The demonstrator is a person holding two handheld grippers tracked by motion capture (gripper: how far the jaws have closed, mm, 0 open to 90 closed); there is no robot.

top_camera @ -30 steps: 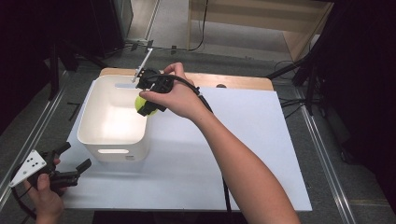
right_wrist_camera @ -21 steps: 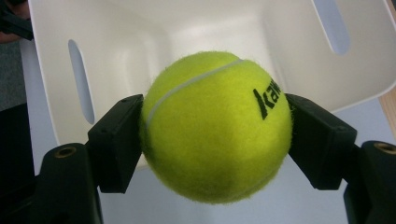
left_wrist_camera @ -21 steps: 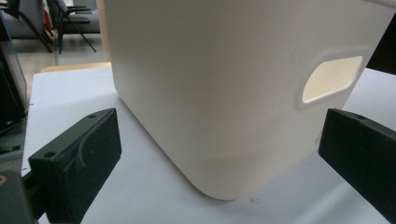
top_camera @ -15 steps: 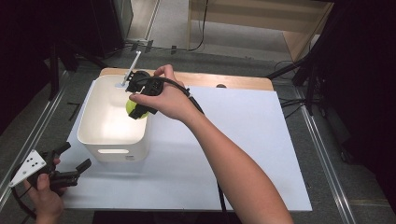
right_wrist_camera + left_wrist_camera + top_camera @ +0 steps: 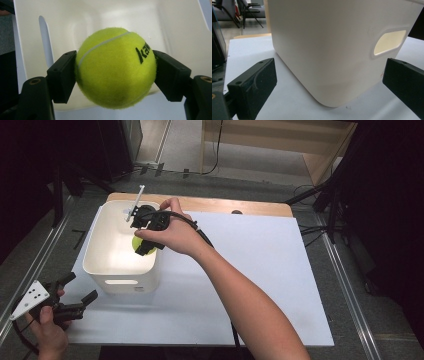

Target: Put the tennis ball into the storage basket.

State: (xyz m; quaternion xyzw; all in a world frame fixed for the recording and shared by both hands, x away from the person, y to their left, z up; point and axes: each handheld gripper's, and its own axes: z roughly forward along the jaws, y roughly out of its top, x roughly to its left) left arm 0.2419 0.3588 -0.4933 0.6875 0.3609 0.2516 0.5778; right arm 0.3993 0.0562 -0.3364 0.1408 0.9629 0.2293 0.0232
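Your right hand-held gripper (image 5: 116,75) pinched the tennis ball (image 5: 116,68) between both pads, above the open top of the white bin (image 5: 107,265), near its right wall. Bin sat on the white desk (image 5: 260,270), left side. Your left hand-held gripper (image 5: 75,302) held its jaws spread, nothing between them, low near the bin's front corner (image 5: 332,100).

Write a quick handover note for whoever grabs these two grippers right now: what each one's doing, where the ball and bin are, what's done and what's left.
Right gripper: shut on the tennis ball, held over the inside of the white bin.
Left gripper: jaws open, holding nothing, near the table's front left corner, pointed at the bin.
Done: ball picked up and brought over the bin.
Left: lower it, open the jaws, pull the hand out.
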